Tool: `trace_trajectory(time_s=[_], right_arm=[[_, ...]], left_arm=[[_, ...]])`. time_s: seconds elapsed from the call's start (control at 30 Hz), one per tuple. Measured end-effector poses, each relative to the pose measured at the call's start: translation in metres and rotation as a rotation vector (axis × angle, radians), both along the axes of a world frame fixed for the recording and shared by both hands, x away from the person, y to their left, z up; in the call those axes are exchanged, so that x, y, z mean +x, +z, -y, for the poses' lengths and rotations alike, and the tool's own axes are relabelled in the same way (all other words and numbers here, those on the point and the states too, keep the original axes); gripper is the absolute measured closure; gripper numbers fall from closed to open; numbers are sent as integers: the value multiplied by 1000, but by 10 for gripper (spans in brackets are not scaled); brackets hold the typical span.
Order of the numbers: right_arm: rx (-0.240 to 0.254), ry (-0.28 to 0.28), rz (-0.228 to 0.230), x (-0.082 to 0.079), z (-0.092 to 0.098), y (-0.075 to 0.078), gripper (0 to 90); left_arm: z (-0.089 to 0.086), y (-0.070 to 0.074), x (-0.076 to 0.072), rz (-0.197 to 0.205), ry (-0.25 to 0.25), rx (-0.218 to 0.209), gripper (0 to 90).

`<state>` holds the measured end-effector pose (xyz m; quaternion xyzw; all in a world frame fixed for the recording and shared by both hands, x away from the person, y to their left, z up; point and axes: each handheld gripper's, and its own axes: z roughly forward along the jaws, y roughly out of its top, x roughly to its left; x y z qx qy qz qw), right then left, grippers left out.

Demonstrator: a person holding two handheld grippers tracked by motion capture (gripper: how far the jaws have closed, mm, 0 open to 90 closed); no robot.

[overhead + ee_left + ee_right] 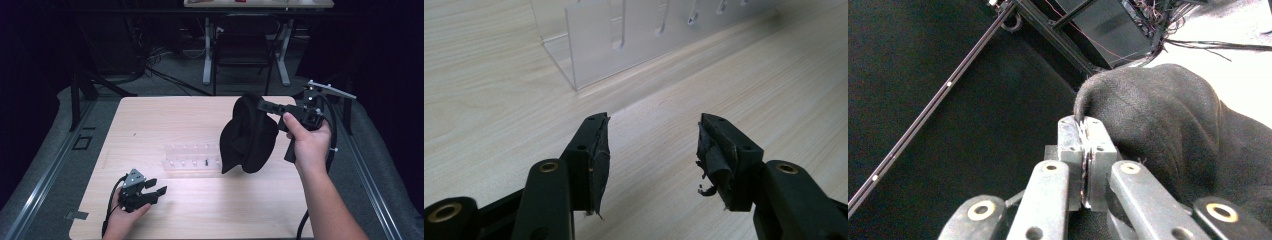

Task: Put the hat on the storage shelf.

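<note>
Right tongs (1087, 150) clenched on unmarked black cloth (248, 136); left tongs (653, 155) released above table (165, 117).

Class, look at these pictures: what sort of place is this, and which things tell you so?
Probably a lab or workshop set up for recording. A bare wooden table stands among dark curtains, loose cables run over the floor behind it, and a metal frame with wiring stands nearby.

Hat (248, 135) hangs above, perhaps right of, rack (192, 159).
</note>
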<state>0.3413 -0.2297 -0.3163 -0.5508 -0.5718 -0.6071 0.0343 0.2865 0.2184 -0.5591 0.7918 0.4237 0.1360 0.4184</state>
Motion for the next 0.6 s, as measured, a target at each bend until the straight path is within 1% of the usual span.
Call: trace_trajectory(time_s=[0.2, 0.27, 0.47, 0.5, 0.53, 0.6], right_arm=[[10, -8, -5, 10, -5, 0, 886], [20, -14, -8, 14, -7, -1, 886], [15, -28, -8, 17, -9, -2, 887], [8, -28, -5, 18, -10, -2, 886], [6, -27, -5, 18, -10, -2, 886], [4, -30, -4, 20, -13, -3, 886]], left_arm=[[0, 0, 0, 0, 2, -6, 468], [1, 0, 0, 3, 3, -9, 468], [3, 2, 0, 21, -6, -5, 470], [4, 2, 0, 18, -4, -14, 473], [5, 3, 0, 18, -10, -15, 475], [8, 5, -1, 28, -16, -23, 488]])
